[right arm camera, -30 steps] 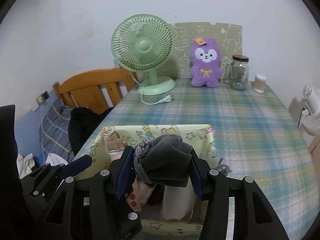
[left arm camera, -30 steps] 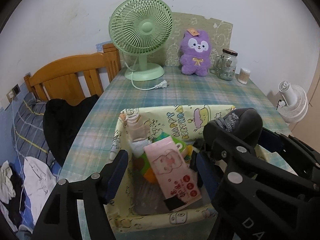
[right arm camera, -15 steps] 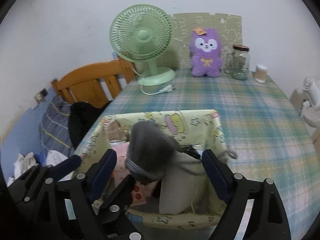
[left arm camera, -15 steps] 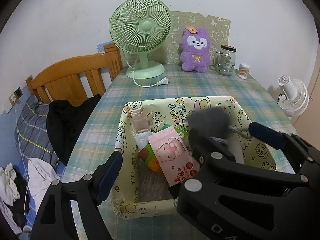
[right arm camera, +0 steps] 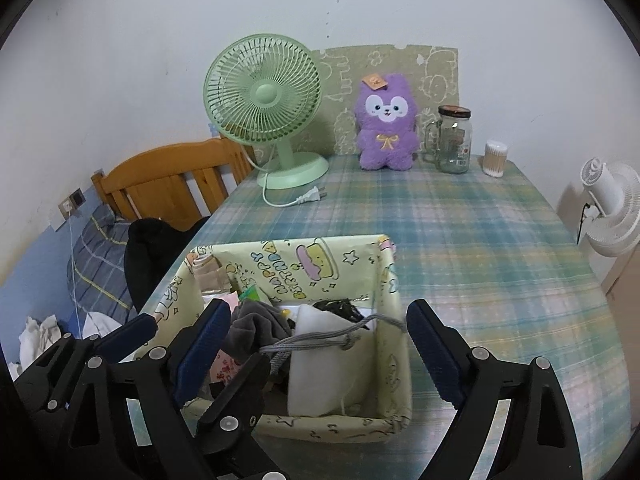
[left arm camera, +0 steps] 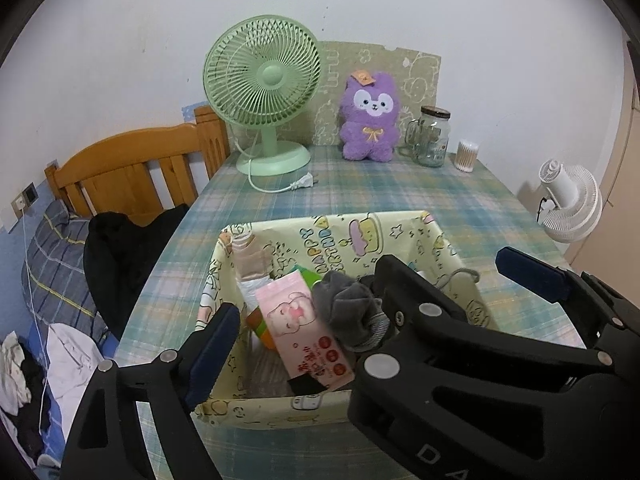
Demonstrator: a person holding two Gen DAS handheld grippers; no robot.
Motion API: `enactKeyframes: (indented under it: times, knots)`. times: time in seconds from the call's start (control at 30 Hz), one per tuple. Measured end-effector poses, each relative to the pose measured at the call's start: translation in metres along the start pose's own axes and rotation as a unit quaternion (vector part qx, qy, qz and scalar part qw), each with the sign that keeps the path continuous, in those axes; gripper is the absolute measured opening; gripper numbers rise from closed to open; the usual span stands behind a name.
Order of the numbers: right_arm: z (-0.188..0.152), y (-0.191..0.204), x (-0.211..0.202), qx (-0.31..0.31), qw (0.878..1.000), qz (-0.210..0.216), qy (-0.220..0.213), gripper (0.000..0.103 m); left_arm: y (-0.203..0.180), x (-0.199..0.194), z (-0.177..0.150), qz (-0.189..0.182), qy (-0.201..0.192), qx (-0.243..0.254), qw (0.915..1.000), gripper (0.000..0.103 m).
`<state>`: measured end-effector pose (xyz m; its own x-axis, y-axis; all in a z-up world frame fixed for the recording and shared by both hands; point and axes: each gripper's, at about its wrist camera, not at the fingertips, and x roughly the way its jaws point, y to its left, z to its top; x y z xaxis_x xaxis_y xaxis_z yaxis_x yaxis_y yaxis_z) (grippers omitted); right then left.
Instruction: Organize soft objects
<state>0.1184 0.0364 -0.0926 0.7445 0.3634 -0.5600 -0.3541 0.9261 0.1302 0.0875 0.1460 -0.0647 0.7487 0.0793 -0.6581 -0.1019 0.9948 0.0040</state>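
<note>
A yellow cartoon-print fabric basket (left arm camera: 400, 236) (right arm camera: 392, 360) stands on the near part of the table. A rolled grey sock (left arm camera: 348, 316) (right arm camera: 256, 328) lies loose inside it, next to a pink tissue pack (left arm camera: 304, 328), a white soft item (right arm camera: 324, 360) and a grey drawstring cord (right arm camera: 320, 338). My right gripper (right arm camera: 314, 354) is open and empty above the basket. My left gripper (left arm camera: 372, 312) is open over the basket's front, with the right gripper's body crossing its view. A purple plush toy (left arm camera: 370, 118) (right arm camera: 386, 124) sits upright at the table's back.
A green desk fan (right arm camera: 264, 100) with a loose plug cord, a glass jar (right arm camera: 454, 140) and a cotton swab holder (right arm camera: 495, 158) stand at the back. A wooden bed headboard (left arm camera: 132, 168) with dark clothes lies left. A white fan (right arm camera: 612, 208) is off the table's right edge.
My right gripper opened and let go of the grey sock, which dropped into the basket. Both grippers drew back and up a little.
</note>
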Motion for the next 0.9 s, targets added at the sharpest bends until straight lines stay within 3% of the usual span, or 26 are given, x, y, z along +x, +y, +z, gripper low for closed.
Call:
enactKeyframes:
  times: [0.9]
  knots:
    - [0.007,-0.050,-0.098,0.015,0.996,-0.035,-0.085,0.099,-0.050,-0.064,0.013,-0.007,-0.072,0.005,0.9973,0.093]
